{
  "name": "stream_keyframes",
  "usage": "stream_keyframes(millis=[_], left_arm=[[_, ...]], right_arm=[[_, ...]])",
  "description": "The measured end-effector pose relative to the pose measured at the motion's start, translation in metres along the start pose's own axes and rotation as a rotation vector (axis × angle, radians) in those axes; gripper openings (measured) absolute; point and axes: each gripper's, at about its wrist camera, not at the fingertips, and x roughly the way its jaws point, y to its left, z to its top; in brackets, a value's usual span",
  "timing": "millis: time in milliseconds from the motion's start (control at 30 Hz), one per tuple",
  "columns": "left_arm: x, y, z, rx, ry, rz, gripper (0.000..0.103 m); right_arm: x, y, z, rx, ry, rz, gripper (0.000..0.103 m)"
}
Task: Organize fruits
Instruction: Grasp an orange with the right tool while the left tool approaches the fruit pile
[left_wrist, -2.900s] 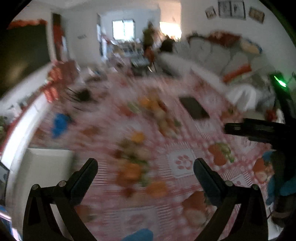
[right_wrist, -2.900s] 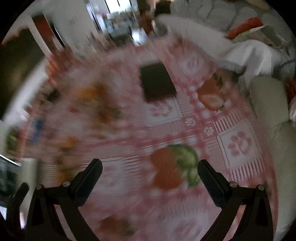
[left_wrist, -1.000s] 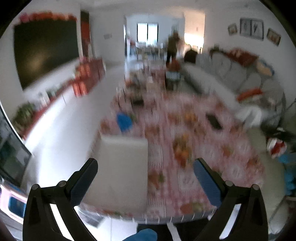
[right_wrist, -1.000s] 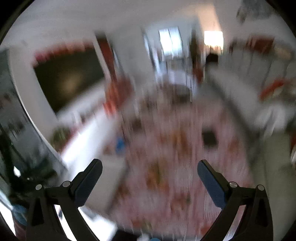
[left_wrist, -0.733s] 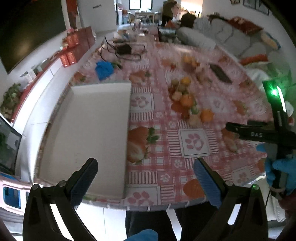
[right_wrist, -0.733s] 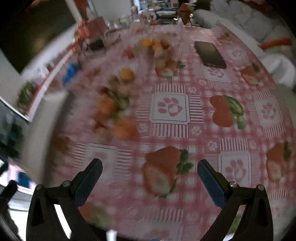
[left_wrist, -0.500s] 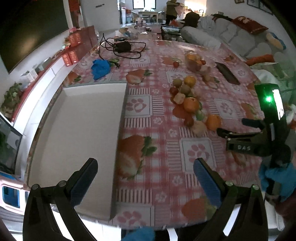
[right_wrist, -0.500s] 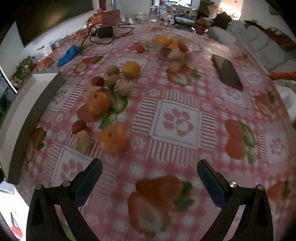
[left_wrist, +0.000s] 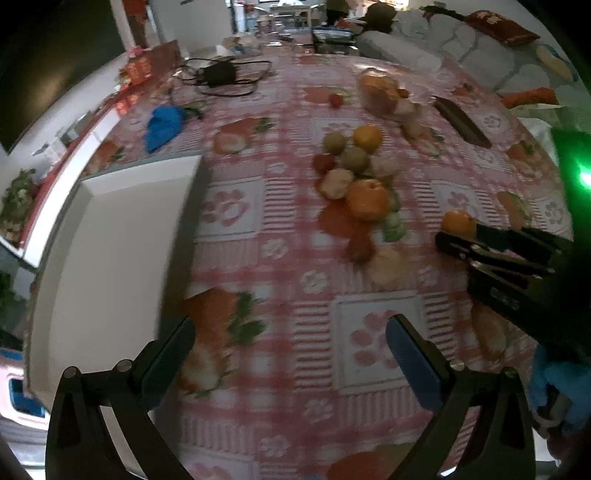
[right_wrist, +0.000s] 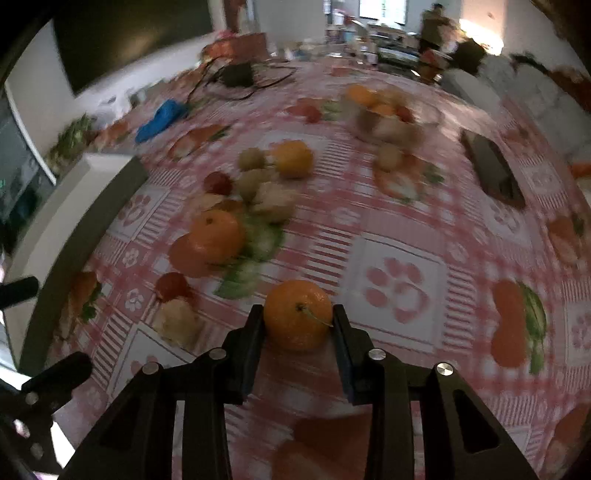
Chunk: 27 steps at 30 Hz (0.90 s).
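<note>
Right gripper (right_wrist: 298, 325): fingers were closing, pads touching an orange (right_wrist: 297, 314) between them.
Left gripper (left_wrist: 291, 354): fingers stood wide apart, empty, above the checked surface (left_wrist: 295, 288).

The right gripper (right_wrist: 297, 325) is closing its jaws on an orange (right_wrist: 297, 314) that sits between the fingers (right_wrist: 252, 334), touching both. Beyond the fingertips, to the left, lies a cluster of fruit (right_wrist: 251, 195) on the checked tablecloth (right_wrist: 399, 236).

text: none legible | right tool (left_wrist: 458, 240) side: small marking, too blurred to read
</note>
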Motion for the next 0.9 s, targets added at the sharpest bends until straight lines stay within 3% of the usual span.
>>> stream_keyframes(millis=[167,233,333,400,467,500,600,900], left_arm=[[0.018,-0.021,0.016,0.034,0.016,-0.018,0.09],[0.026,-0.027,0.019,0.012,0.039,-0.033,0.074],[0.041,-0.035,0.019,-0.02,0.091,-0.045,0.063],[0.043,-0.042,0.02,-0.03,0.061,-0.015,0.058],[0.043,-0.045,0.023,-0.044,0.054,-0.028,0.042],[0.043,-0.045,0.025,-0.051,0.05,-0.029,0.024],[0.044,-0.042,0.026,-0.066,0.043,-0.044,0.0],[0.009,-0.009,0.011,-0.091,-0.058,-0.143,0.0]], right_arm=[[-0.023,-0.032,-0.014,0.079,-0.014,0.012,0.037],[-0.032,-0.041,-0.019,0.103,-0.02,0.019,0.037],[-0.038,-0.048,-0.023,0.122,-0.026,0.029,0.037],[-0.04,-0.05,-0.024,0.131,-0.029,0.039,0.037],[-0.04,-0.05,-0.025,0.136,-0.029,0.045,0.037],[-0.04,-0.05,-0.026,0.137,-0.028,0.049,0.037],[-0.042,-0.049,-0.029,0.138,-0.029,0.055,0.037],[-0.057,-0.05,-0.034,0.154,-0.051,0.059,0.037]])
